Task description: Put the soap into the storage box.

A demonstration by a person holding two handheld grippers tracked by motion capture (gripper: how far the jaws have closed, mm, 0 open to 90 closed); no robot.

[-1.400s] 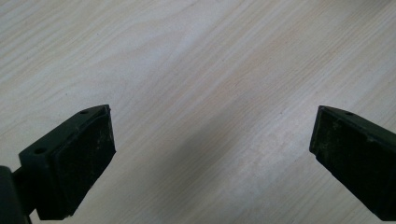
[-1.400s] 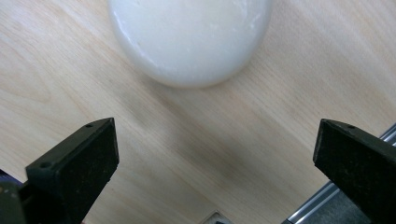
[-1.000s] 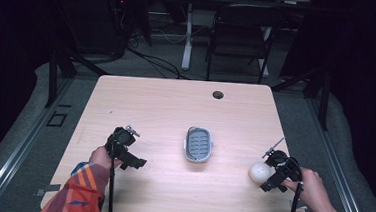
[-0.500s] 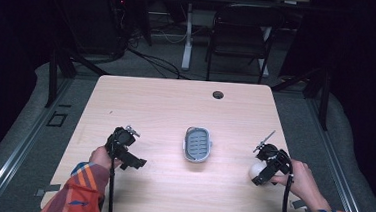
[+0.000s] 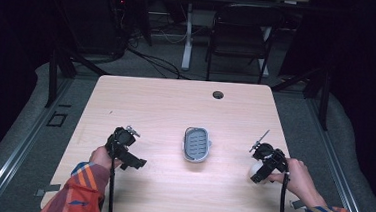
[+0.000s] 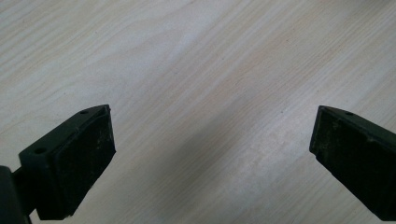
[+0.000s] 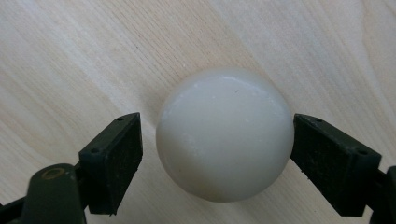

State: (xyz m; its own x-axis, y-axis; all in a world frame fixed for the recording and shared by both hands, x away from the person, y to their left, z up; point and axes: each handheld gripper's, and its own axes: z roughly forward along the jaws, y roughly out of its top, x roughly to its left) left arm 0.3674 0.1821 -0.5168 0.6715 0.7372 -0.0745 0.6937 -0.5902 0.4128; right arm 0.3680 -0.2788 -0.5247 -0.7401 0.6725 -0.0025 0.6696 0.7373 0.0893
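A grey slotted tray [image 5: 196,143] lay mid-way across the pale wooden table [image 5: 166,104], a dark round hole [image 5: 218,94] sat near its far edge, and a black chair [image 5: 241,37] stood beyond.

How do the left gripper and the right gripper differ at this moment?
The right gripper has a white ball between its fingers; the left gripper has only bare table between its own. The right gripper's jaws have just been closing around the ball, one side seemingly touching, a small gap on the other; the left gripper's stand wide open. Both sit low over the table's near edge, either side of the grey dish.
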